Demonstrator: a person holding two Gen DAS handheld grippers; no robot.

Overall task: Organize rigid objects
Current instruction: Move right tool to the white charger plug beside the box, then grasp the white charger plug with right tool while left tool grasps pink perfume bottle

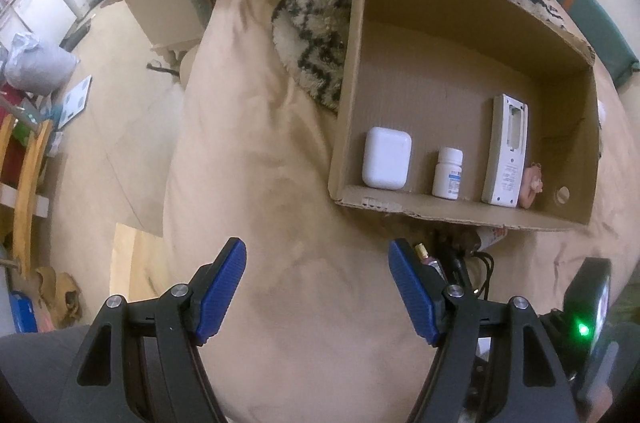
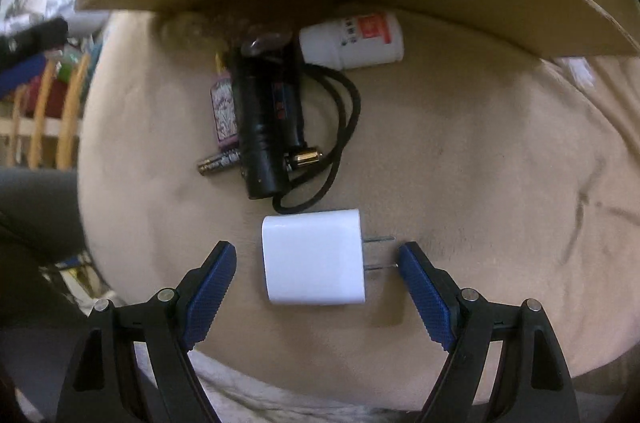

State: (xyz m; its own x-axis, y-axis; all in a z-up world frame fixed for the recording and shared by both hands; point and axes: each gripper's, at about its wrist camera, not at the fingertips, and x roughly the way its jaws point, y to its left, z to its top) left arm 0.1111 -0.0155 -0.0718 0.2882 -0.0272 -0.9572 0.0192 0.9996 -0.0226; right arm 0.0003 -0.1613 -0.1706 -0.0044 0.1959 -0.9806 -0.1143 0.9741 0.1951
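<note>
Left view: my left tongs point(image 1: 318, 287) gape empty over the bed point(image 1: 256, 159); at two o'clock the cardboard box point(image 1: 356, 71) holds four items already.

Right view: my right tongs point(image 2: 316, 269) straddle the white charger point(image 2: 314, 257), open, untouched; bottle point(image 2: 352, 41), flashlight point(image 2: 260, 127) and battery point(image 2: 218, 162) wait at twelve o'clock.

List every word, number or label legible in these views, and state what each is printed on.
No text can be read.
White pill bottle with blue label in the cardboard box: print blurred.
White remote control: print too small.
White bottle with red label lying on the beige cover: characters blurred.
Patterned battery: unreadable.
</note>
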